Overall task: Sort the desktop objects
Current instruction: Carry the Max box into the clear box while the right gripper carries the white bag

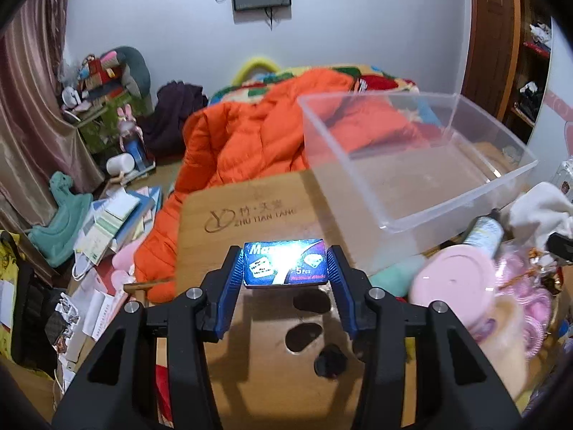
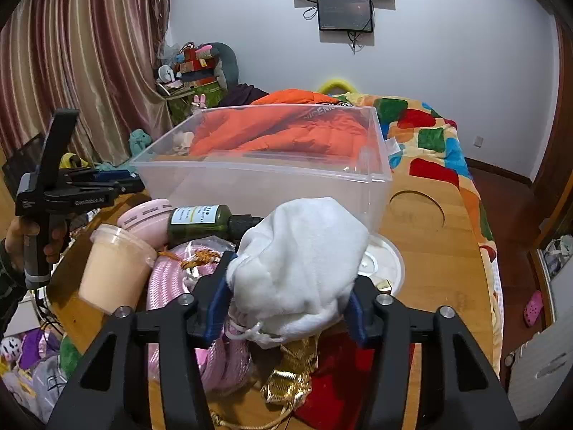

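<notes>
Pick-up step w/ both claws loaded, by the look of it: a small blue card pack (image 1: 285, 263) is pinched between the pads of the left gripper (image 1: 285, 268), just above the wooden desk (image 1: 222, 251), and a white cloth pouch (image 2: 301, 268) is squeezed in the right gripper (image 2: 290, 294) over the clutter pile. Farther back, the clear plastic bin (image 1: 412, 165) is sat empty on the desk, approx. straight ahead. Next, both probably need to be carried over the rim & let go inside.
</notes>
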{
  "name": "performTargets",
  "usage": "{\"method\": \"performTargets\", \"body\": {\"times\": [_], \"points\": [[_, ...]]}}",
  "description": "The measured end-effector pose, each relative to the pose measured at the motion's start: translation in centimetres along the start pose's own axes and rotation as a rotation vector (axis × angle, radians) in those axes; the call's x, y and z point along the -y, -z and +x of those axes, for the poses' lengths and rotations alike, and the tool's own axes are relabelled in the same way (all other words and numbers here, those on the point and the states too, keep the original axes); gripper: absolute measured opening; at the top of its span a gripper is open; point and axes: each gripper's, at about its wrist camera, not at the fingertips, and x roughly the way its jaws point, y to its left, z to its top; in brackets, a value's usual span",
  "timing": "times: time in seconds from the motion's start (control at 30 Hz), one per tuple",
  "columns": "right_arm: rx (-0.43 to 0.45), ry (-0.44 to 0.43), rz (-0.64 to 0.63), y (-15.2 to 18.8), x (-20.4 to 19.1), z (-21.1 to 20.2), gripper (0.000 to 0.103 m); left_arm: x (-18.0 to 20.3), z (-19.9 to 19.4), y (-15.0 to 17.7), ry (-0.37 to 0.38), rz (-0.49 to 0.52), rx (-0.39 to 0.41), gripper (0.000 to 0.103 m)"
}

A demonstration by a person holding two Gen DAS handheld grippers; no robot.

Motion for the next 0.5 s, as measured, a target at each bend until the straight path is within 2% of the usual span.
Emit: {"method": "performTargets", "body": {"times": [0.5], "points": [[0.126, 0.016, -0.031, -1.2, -0.7, -4.5, 0.041, 1.9, -7.3, -1.4, 0.043, 0.001, 0.145, 0.047]]}}
